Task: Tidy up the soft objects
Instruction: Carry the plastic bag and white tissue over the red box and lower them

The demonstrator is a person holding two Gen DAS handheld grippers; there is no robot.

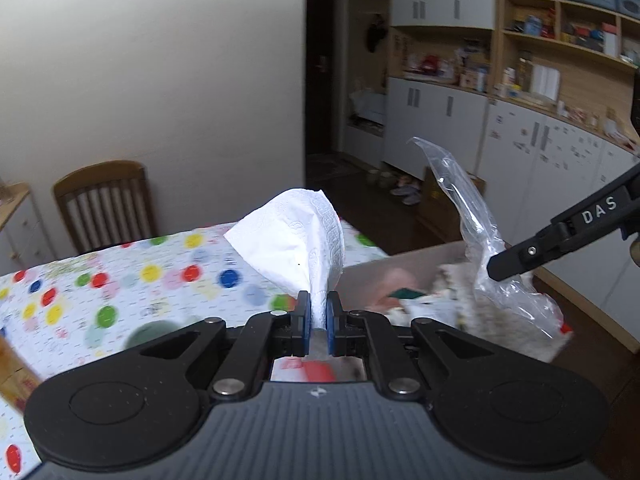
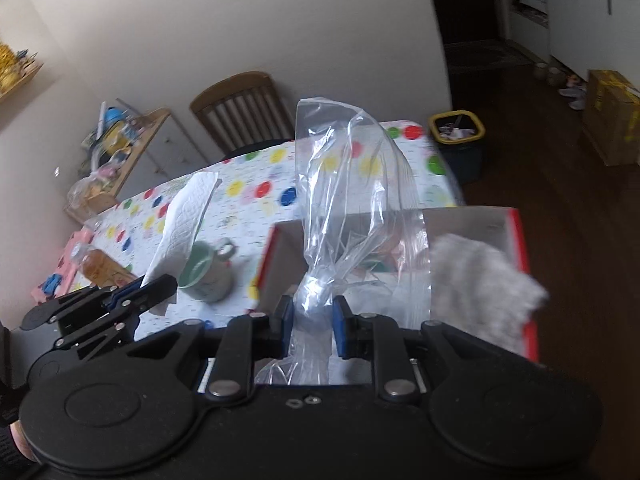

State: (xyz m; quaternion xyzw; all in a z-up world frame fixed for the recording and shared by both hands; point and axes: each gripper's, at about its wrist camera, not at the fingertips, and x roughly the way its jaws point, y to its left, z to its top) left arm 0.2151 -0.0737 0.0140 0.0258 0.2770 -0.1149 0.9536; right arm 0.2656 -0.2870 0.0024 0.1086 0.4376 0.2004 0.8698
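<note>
- left gripper [image 1: 318, 312] clenched on a white tissue [image 1: 294, 236]; the tissue fans up and forward from between the blue pads [image 1: 304, 316].
- below and ahead-left of that claw: table with dotted cloth [image 1: 120, 280], wooden chair [image 1: 104, 200] past its far edge.
- green-rimmed mug [image 2: 206, 270] on the cloth, just right of the left claw in the right wrist view.
- right gripper [image 2: 313, 322] grasping a clear plastic bag [image 2: 348, 200], bunched between its pads; the rest stands up ahead of the claw.
- red-edged cardboard box [image 2: 516, 240] directly under and ahead of the right claw.
- grey fuzzy cloth [image 2: 480, 280] draped over the box's right wall, right of the claw.
</note>
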